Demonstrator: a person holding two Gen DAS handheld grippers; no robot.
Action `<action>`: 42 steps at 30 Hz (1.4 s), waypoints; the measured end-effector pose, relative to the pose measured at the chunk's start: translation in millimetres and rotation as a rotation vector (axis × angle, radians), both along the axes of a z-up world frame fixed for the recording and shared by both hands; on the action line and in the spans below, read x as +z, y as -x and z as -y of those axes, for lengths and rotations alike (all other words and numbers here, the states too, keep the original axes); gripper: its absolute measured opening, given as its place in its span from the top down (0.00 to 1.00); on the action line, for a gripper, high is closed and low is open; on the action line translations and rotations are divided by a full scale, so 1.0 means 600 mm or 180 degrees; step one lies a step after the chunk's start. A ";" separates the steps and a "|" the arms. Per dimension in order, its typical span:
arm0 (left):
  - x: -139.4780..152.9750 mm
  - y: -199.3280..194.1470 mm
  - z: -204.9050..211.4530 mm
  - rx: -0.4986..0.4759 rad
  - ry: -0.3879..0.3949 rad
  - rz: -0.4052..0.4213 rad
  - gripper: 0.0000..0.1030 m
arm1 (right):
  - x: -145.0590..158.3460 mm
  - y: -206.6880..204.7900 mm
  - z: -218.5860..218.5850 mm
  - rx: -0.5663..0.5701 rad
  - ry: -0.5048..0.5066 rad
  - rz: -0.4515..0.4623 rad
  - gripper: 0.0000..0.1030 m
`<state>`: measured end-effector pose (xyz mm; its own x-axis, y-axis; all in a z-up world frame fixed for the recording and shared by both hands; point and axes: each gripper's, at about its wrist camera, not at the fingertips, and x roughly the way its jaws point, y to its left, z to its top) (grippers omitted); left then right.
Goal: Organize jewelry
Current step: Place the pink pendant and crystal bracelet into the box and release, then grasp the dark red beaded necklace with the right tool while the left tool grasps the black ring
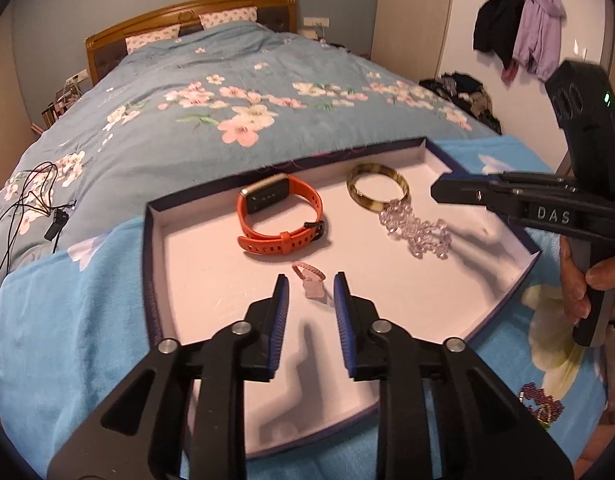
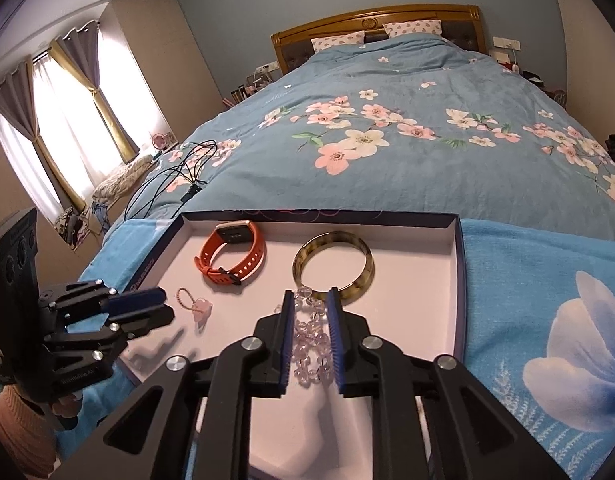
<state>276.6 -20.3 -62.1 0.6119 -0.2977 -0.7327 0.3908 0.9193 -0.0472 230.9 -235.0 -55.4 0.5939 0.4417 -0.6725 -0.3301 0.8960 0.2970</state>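
Jewelry laid out in a shallow white-lined box lid (image 1: pixel 435 160) on a floral bedspread (image 1: pixel 227 92).

The left gripper (image 1: pixel 309 280), fingers apart and gripping nothing, hovers over a pink ring (image 1: pixel 308 271); at its 12 o'clock lies an orange smartwatch (image 1: pixel 281 216). The right gripper (image 2: pixel 310 294), fingers slightly apart, straddles a clear bead bracelet (image 2: pixel 309 340) without visibly pinching it; a tortoiseshell bangle (image 2: pixel 333 266) sits at its 12 o'clock.

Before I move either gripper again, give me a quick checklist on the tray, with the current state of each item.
1. Left gripper open, nothing held: ok.
2. Pink charm loop lying free on the tray: ok.
3. Right gripper clear of the clear bead bracelet: cannot tell, beads sit between its fingers.
4. Orange watch inside tray: ok.
5. Tortoiseshell bangle flat, apart from watch: ok.
6. Bead bracelet overlapping bangle rim: not ok.
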 end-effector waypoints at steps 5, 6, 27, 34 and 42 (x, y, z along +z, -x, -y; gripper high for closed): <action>0.031 0.034 -0.036 0.0081 0.0248 0.0130 0.69 | 0.017 0.030 0.002 0.0089 -0.0018 0.0088 0.76; 0.038 0.043 -0.044 0.0109 0.0292 0.0156 0.69 | 0.022 0.039 0.003 0.0108 -0.0027 0.0116 0.75; 0.036 0.220 -0.092 0.0187 0.0494 0.0270 0.60 | 0.024 0.248 0.004 0.0569 0.0106 0.0168 0.64; 0.019 0.264 -0.091 0.0183 0.0483 0.0236 0.60 | -0.015 0.297 0.001 0.0653 0.0191 -0.0047 0.64; 0.000 0.302 -0.091 0.0114 0.0496 0.0146 0.58 | -0.031 0.342 0.006 0.0725 0.0246 -0.0125 0.64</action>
